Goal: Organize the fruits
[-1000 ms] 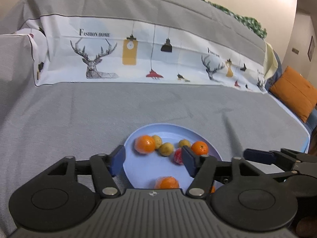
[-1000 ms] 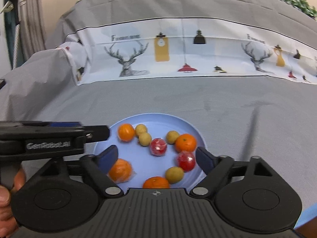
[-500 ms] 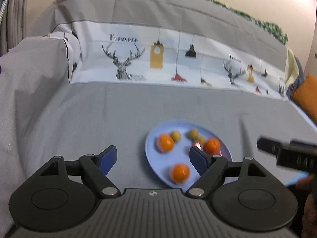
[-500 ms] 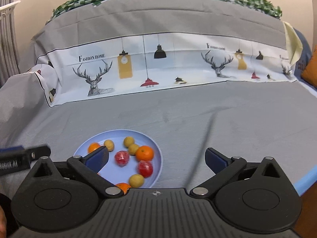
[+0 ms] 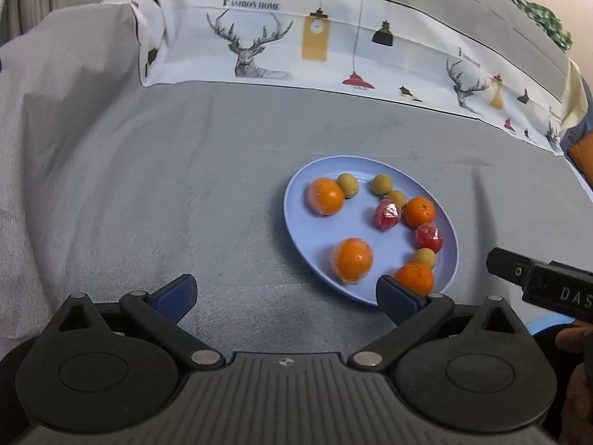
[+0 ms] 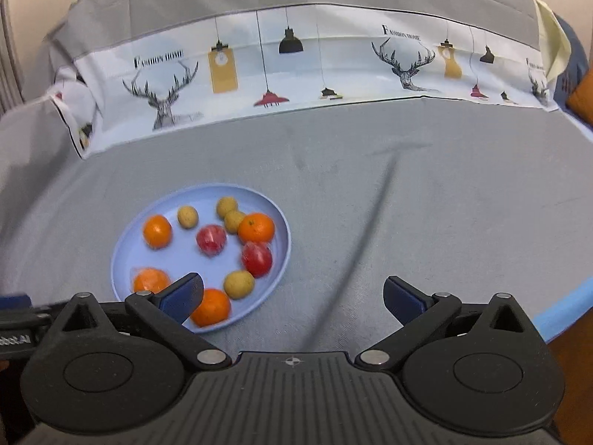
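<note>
All the fruits sit on the blue plate (image 5: 296,200). The left gripper (image 5: 285,291) is opening wide, empty. The right gripper (image 6: 292,293) is wide open, empty. Sorting looks done or unstarted; next, maybe reach the orange (image 6: 210,307) at the plate's six o'clock.

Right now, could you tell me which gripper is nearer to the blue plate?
Hard to call: the left gripper has the blue plate off its right finger, the right gripper off its left finger.

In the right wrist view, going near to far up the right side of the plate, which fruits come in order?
Orange at the near rim → yellow fruit → red fruit → orange → yellow fruit at the far side of the blue plate.
</note>
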Tool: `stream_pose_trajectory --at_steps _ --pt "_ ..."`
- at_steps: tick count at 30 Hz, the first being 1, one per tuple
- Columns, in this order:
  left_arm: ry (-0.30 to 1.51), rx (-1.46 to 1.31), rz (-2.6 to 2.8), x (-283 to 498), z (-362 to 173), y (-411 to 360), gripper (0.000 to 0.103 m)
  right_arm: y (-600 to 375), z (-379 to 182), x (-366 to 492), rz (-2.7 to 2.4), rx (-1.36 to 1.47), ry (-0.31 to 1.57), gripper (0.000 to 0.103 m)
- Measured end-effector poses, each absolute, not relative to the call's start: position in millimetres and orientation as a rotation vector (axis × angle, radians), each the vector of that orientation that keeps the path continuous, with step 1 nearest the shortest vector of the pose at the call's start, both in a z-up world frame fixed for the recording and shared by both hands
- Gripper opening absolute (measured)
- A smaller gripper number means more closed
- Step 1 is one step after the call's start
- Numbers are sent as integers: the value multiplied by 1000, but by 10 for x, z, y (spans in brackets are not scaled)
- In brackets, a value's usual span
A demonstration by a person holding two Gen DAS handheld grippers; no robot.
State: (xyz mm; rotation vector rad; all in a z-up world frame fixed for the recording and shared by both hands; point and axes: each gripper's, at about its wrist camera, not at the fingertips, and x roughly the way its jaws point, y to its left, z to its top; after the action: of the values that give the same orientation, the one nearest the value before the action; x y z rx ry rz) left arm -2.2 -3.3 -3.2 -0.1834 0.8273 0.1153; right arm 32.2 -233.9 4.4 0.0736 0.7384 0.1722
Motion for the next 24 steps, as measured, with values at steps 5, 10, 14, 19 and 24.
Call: stream_pose_trajectory --at_steps 5,10,14,19,24 --pt "819 -187 118 -17 -9 -32 103 -2252 -20 335 200 34 745 102" --pt "823 -174 113 -13 -27 -78 103 -2222 -33 339 213 24 751 102" --pt "826 -175 112 -6 -35 -79 103 -2222 -34 337 215 25 750 102" --pt "827 -172 111 -2 -40 -86 103 -2235 -36 342 217 24 749 102" --pt "828 -171 108 16 -49 -88 103 -2217 -31 346 222 17 746 102"
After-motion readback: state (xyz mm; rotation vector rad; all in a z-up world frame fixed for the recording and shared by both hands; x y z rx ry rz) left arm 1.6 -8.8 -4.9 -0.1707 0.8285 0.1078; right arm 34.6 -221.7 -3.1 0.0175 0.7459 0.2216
